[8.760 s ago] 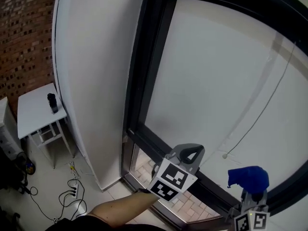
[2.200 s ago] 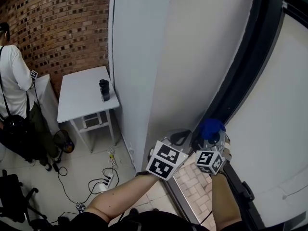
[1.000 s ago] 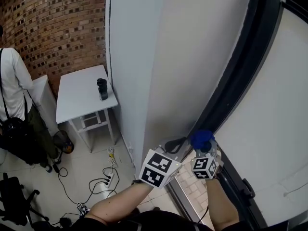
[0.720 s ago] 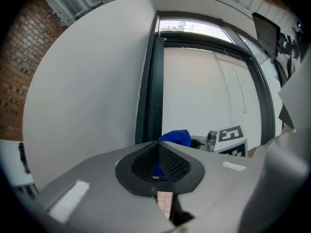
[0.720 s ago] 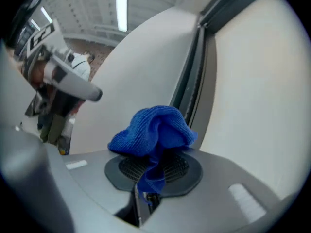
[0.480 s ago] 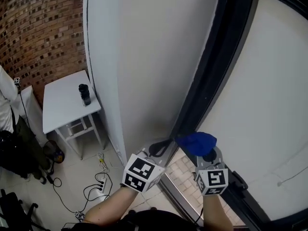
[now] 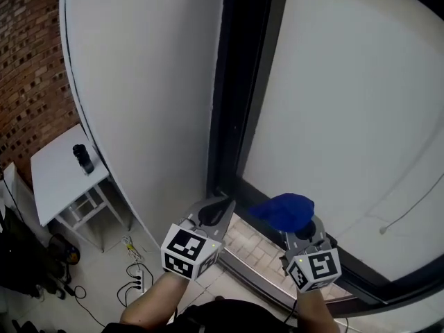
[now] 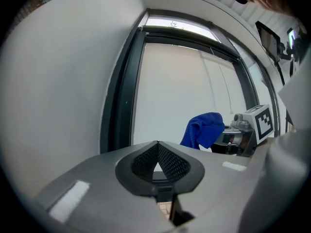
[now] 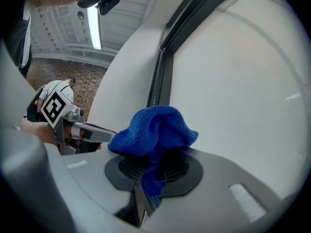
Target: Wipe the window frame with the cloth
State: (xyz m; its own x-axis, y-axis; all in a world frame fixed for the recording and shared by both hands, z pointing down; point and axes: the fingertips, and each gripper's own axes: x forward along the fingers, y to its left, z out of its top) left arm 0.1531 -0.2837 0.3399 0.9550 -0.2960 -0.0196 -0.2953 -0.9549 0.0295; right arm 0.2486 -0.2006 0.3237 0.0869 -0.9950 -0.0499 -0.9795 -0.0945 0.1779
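Head view: my right gripper [image 7: 300,226] is clamped on the cloth [image 7: 283,210], which is bunched above the jaws near the frame [image 7: 239,89]'s lower corner. Can't tell if it's touching. Left gripper [image 7: 211,212] is pinched together, empty, just beside. I judge it's the wiping step; next I press the cloth onto the rail and drag along it.
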